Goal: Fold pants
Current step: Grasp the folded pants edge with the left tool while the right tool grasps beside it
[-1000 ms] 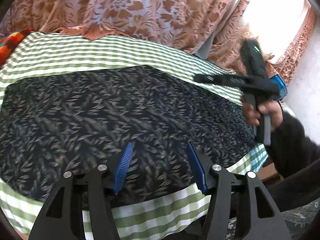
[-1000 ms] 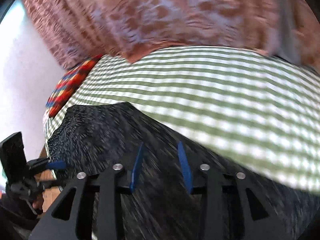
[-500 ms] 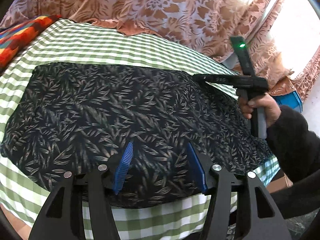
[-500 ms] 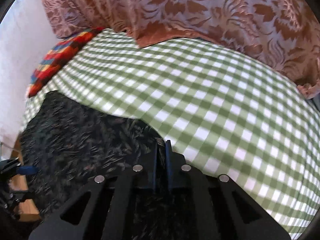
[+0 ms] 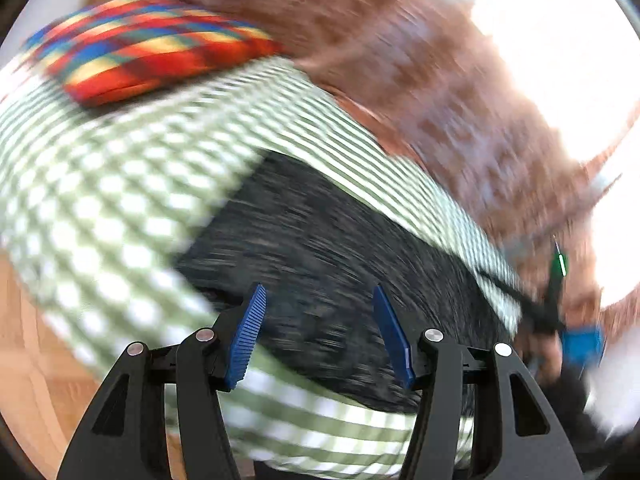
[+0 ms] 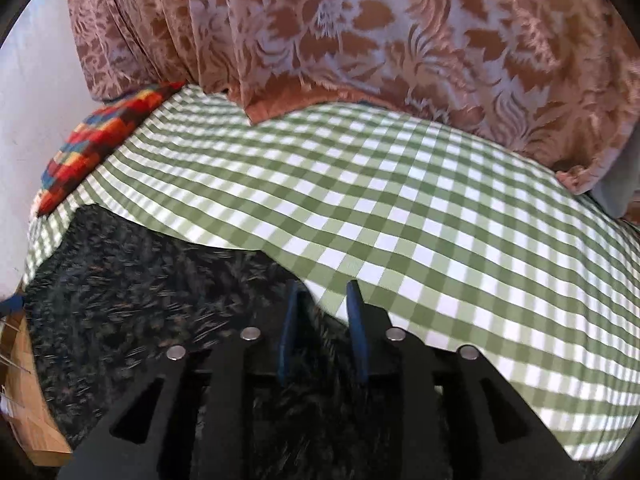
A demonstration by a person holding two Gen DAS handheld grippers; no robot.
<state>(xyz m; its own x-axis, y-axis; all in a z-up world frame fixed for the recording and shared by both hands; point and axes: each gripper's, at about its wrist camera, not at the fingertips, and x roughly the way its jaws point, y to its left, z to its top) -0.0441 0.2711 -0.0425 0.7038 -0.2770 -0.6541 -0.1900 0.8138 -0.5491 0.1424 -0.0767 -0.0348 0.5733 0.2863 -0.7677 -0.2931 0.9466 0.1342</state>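
We see the pants (image 6: 132, 304), dark cloth with a fine leaf print, lying flat on the green-checked sheet (image 6: 400, 216) along its near edge. They look thin, soft and light, so we judge they will drape and slide easily; corners and hems are the places to pinch. Our right gripper (image 6: 322, 320) has just been opening, its jaws apart over the pants' far corner with nothing clamped. Our left gripper (image 5: 320, 336) hangs wide and empty above the pants. A plaid pillow (image 5: 156, 60) and floral curtain (image 6: 360, 32) lie beyond.
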